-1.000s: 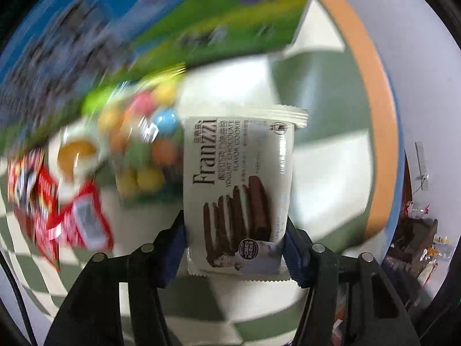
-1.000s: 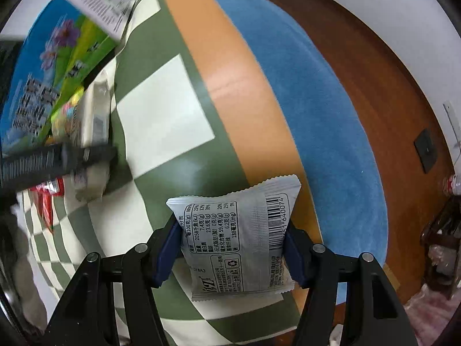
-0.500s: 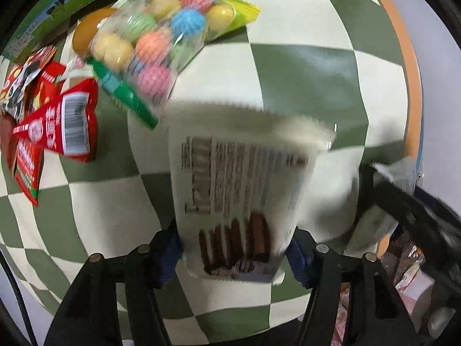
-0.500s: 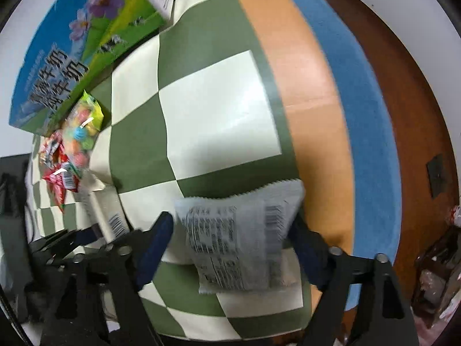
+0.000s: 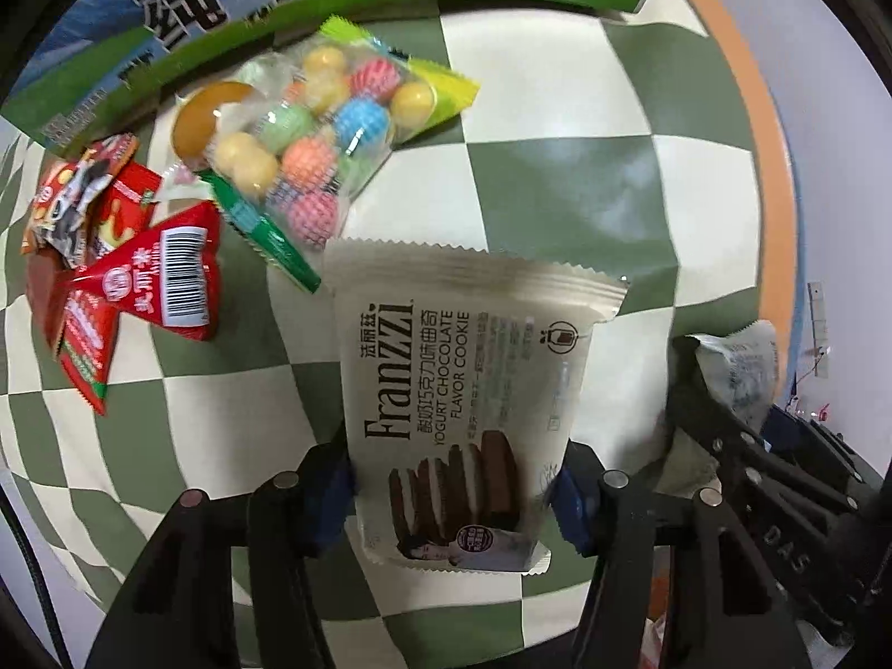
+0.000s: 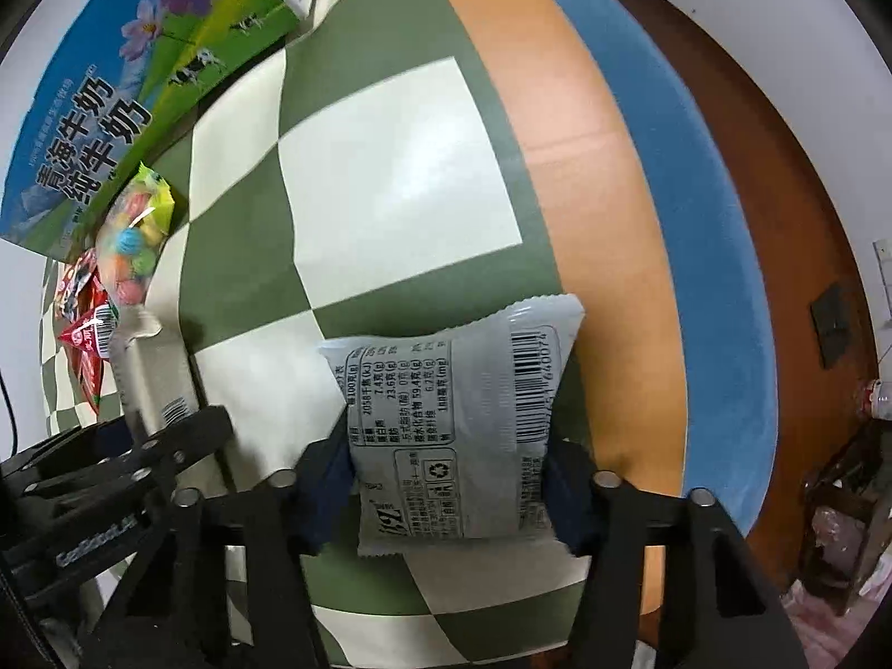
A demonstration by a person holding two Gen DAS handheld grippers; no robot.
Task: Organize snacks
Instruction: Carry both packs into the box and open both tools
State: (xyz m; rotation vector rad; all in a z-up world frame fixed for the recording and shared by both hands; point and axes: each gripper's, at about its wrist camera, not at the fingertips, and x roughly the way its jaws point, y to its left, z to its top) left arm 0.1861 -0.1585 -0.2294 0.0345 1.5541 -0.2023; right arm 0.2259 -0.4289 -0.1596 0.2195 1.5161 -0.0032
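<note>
My left gripper is shut on a cream Franzzi cookie packet, front side up, held over the green and cream checked tablecloth. My right gripper is shut on a second grey-white cookie packet, back side with barcode up. The right gripper and its packet show at the right of the left wrist view. The left gripper and its packet show at the left of the right wrist view. A clear bag of coloured candy balls and red snack packets lie beyond the left gripper.
A large blue and green milk carton box lies along the far side of the table, also in the right wrist view. The tablecloth has an orange band and blue edge; brown floor lies beyond.
Both grippers have pulled back from the box and come side by side, each still holding its packet. The candy bag and red packets now lie further ahead of the left gripper.
</note>
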